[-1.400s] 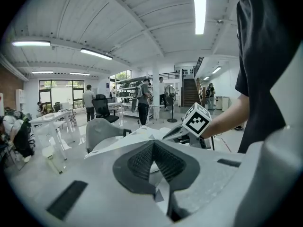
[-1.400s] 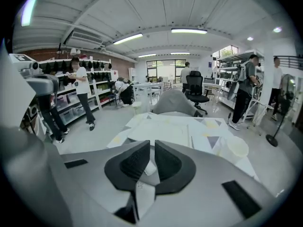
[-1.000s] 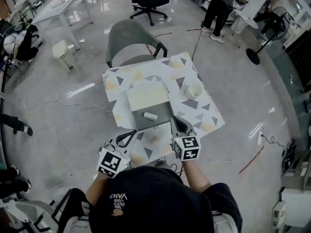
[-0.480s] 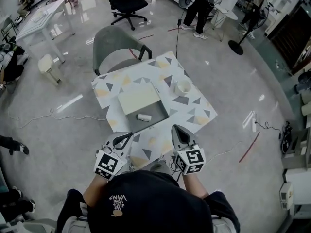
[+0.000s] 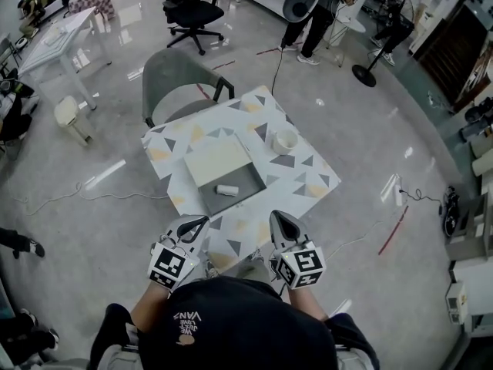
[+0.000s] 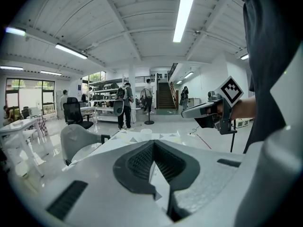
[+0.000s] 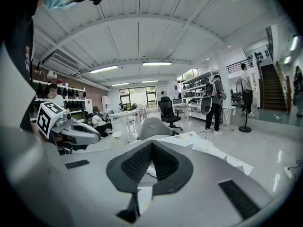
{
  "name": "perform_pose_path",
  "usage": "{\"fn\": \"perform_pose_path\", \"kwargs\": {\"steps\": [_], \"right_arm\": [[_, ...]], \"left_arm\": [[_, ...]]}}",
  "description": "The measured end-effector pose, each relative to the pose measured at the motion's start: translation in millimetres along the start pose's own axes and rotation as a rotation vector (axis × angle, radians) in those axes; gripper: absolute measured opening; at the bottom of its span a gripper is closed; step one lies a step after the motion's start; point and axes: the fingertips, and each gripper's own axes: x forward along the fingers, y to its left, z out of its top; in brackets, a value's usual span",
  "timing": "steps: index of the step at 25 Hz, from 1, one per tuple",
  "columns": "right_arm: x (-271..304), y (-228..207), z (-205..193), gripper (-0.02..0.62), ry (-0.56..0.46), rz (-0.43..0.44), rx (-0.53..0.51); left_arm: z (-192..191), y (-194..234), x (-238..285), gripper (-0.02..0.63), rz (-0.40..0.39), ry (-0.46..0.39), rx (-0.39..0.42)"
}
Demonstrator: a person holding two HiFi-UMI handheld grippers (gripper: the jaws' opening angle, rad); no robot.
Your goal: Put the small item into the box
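A small white cylinder [image 5: 226, 190] lies inside the open grey box [image 5: 245, 180] on the triangle-patterned table [image 5: 310, 182]. The box's beige lid [image 5: 218, 160] lies flat behind it. My left gripper [image 5: 201, 221] hangs over the table's near edge, short of the box, shut with nothing between its pads. My right gripper [image 5: 274, 216] is level with it on the right, also shut and empty. In the left gripper view the jaws [image 6: 152, 144] meet and the right gripper [image 6: 208, 111] shows beside them. The right gripper view shows its own closed jaws [image 7: 151, 144] and the left gripper [image 7: 71, 131].
A white cup-like thing [image 5: 285, 140] stands on the table right of the box. A grey chair [image 5: 176, 83] is pushed up at the table's far side. A black office chair [image 5: 189, 14], a standing fan [image 5: 362, 72] and people stand farther back. Cables cross the floor.
Both grippers have drawn back from the box toward the person's body. The table sits farther off in the head view. The white cylinder stays in the box.
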Motion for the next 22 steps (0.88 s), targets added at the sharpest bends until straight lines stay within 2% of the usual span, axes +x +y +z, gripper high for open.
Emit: {"fn": "perform_pose_path", "kwargs": {"steps": [22], "right_arm": [[10, -8, -8, 0.000, 0.030, -0.006, -0.031]], "left_arm": [[5, -1, 12, 0.006, 0.001, -0.007, -0.012]]}}
